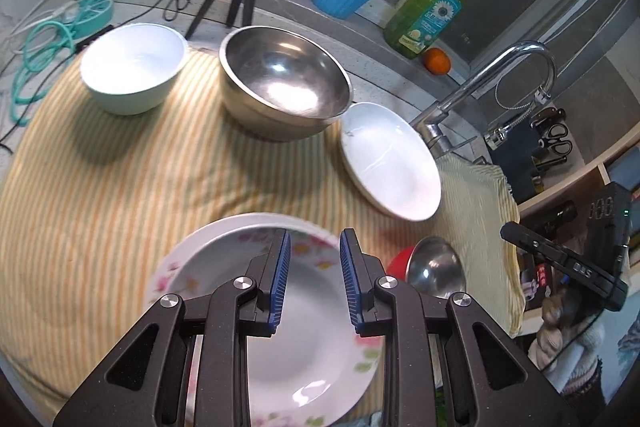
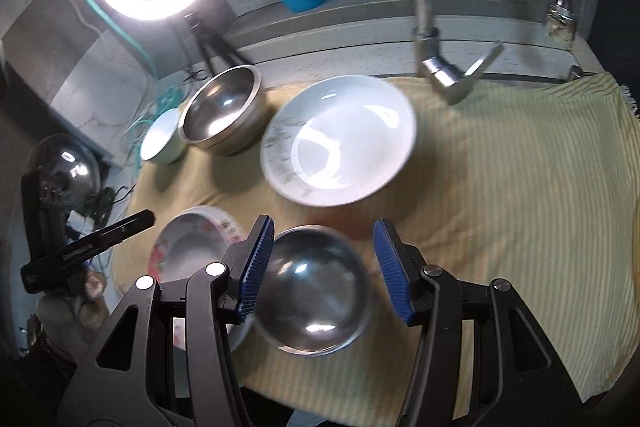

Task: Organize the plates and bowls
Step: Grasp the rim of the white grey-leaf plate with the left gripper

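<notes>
At bottom centre of the left wrist view, the left gripper (image 1: 313, 281) is hanging over the floral plate (image 1: 296, 331), jaws partly parted, gripping nothing. In the right wrist view's lower middle, the right gripper (image 2: 324, 273) is pointing down over the small steel bowl (image 2: 316, 291), jaws wide, empty. The white plate (image 2: 340, 141), large steel bowl (image 2: 222, 111) and white bowl (image 2: 162, 143) are sitting in the upper half on the striped cloth (image 2: 500, 207).
</notes>
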`<action>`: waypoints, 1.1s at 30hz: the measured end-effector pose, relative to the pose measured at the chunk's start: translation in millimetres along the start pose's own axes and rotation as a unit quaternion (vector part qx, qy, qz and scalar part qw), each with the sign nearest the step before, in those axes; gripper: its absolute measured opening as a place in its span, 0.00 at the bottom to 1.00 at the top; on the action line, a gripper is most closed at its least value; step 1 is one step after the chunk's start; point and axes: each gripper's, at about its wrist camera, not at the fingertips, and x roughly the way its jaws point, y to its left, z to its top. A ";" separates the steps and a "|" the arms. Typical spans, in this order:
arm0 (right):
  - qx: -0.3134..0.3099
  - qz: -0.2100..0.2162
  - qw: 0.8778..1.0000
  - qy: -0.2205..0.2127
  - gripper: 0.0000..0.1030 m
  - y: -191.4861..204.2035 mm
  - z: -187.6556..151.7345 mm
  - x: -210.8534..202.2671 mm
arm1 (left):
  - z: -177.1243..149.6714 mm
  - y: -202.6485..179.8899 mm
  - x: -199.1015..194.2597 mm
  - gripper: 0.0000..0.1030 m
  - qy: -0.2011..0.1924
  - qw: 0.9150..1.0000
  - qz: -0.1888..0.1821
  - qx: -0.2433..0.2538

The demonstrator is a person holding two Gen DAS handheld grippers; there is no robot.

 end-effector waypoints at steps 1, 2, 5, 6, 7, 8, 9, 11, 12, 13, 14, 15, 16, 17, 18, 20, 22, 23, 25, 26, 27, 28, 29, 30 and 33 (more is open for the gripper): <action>0.004 -0.006 1.000 0.001 0.53 -9.3 4.5 2.8 | 2.3 -3.5 4.5 0.23 0.000 1.000 -0.005 -0.001; 0.007 -0.013 1.000 0.002 0.53 -20.7 10.1 6.4 | 4.9 -7.3 10.2 0.23 0.002 1.000 -0.010 -0.002; 0.016 -0.018 1.000 0.005 0.53 -48.0 26.2 19.3 | 14.6 -14.5 25.6 0.23 0.006 1.000 -0.020 -0.012; 0.017 -0.016 1.000 0.006 0.53 -54.3 31.7 24.0 | 17.6 -15.8 30.0 0.23 0.004 1.000 -0.019 -0.013; 0.017 -0.017 1.000 0.008 0.53 -61.5 37.8 29.0 | 22.1 -17.9 36.7 0.23 0.001 1.000 -0.011 -0.014; 0.018 -0.017 1.000 0.009 0.53 -66.7 43.2 33.7 | 24.5 -19.0 40.7 0.23 0.001 1.000 -0.009 -0.015; 0.017 -0.014 1.000 0.012 0.53 -70.3 47.0 37.9 | 26.8 -20.4 45.1 0.23 0.000 1.000 -0.008 -0.016; 0.013 -0.006 1.000 0.018 0.53 -74.5 56.2 49.7 | 31.5 -25.6 56.2 0.23 -0.001 1.000 0.000 -0.011; 0.009 -0.006 1.000 0.020 0.53 -74.3 59.3 55.1 | 32.8 -26.8 60.0 0.23 0.000 1.000 0.002 -0.009; 0.003 -0.005 1.000 0.023 0.53 -73.9 62.3 60.7 | 34.5 -29.3 66.8 0.23 0.003 1.000 0.007 -0.007; -0.002 -0.004 1.000 0.025 0.52 -73.9 65.5 66.9 | 35.4 -30.9 71.0 0.23 0.005 1.000 0.009 -0.007; -0.006 -0.004 1.000 0.027 0.52 -73.6 66.8 71.4 | 36.7 -31.8 74.9 0.23 0.007 1.000 0.011 -0.006; -0.008 -0.004 1.000 0.029 0.49 -74.7 70.0 77.6 | 37.7 -33.4 79.5 0.23 0.008 1.000 0.014 -0.005; -0.008 -0.002 0.999 0.031 0.46 -75.0 71.4 81.5 | 38.9 -34.6 85.0 0.23 0.009 1.000 0.018 -0.005; -0.009 0.000 0.999 0.032 0.42 -75.5 73.5 85.3 | 39.8 -35.1 88.9 0.23 0.012 1.000 0.020 -0.006; -0.013 0.001 0.999 0.035 0.40 -76.2 76.8 92.3 | 42.7 -36.1 95.4 0.23 0.014 1.000 0.023 -0.007; -0.018 0.000 0.999 0.036 0.40 -75.7 78.9 96.7 | 45.2 -35.7 99.4 0.23 0.016 1.000 0.024 -0.009; -0.021 -0.001 0.999 0.036 0.40 -75.1 79.8 99.0 | 46.7 -35.6 101.9 0.23 0.016 0.999 0.025 -0.010; -0.024 0.000 0.999 0.040 0.40 -74.6 81.6 104.5 | 48.6 -36.4 106.4 0.23 0.017 0.999 0.029 -0.010; -0.024 0.000 0.999 0.043 0.38 -74.8 82.3 107.2 | 49.3 -36.4 109.1 0.22 0.019 0.999 0.029 -0.012; -0.024 -0.002 0.999 0.044 0.36 -75.4 83.2 109.8 | 50.2 -37.1 111.5 0.22 0.020 0.999 0.029 -0.012; -0.023 -0.002 0.999 0.046 0.36 -76.4 84.3 112.8 | 50.5 -38.0 114.4 0.22 0.022 0.999 0.030 -0.010; -0.021 -0.001 0.999 0.047 0.35 -77.3 85.1 115.3 | 50.5 -38.6 116.5 0.22 0.024 0.999 0.032 -0.008; -0.019 0.001 0.999 0.049 0.35 -78.2 86.3 117.7 | 50.9 -39.3 118.3 0.22 0.025 0.999 0.033 -0.008; -0.016 0.006 0.998 0.054 0.31 -79.2 87.2 124.4 | 51.0 -39.0 122.9 0.22 0.029 0.999 0.036 -0.008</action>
